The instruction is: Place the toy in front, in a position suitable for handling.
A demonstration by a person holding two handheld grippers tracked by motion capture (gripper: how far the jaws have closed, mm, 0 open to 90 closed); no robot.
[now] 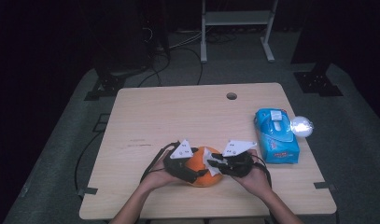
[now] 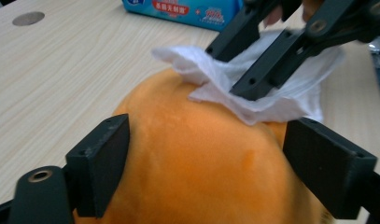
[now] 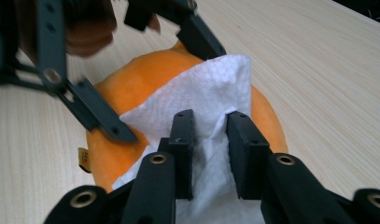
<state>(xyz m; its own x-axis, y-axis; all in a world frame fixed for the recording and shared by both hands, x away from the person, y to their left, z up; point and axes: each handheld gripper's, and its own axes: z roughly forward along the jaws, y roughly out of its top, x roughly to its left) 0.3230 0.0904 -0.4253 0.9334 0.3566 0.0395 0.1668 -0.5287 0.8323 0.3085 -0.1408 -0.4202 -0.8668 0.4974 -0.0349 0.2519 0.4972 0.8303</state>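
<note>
A round orange plush ball [image 1: 202, 175] [image 2: 192, 154] [image 3: 145, 79] rests on the wooden table [image 1: 178, 116] near its front edge. My left gripper [image 1: 197, 173] [image 2: 215, 163] straddles the ball from the left, with its pads against opposite sides. A white tissue [image 1: 211, 161] [image 2: 281, 98] [image 3: 201, 88] is draped over the top of the ball. Coming in from the right, my right gripper [image 1: 216, 163] [image 3: 211, 140] pinches a bunched fold of that tissue and presses it onto the ball.
A blue tissue pack [image 1: 276, 135] [image 2: 183, 9] lies at the table's right edge, with a pale round object [image 1: 301, 126] just beyond it. There is a cable hole [image 1: 231, 96] near the far edge. Stands and cables sit on the floor behind the table.
</note>
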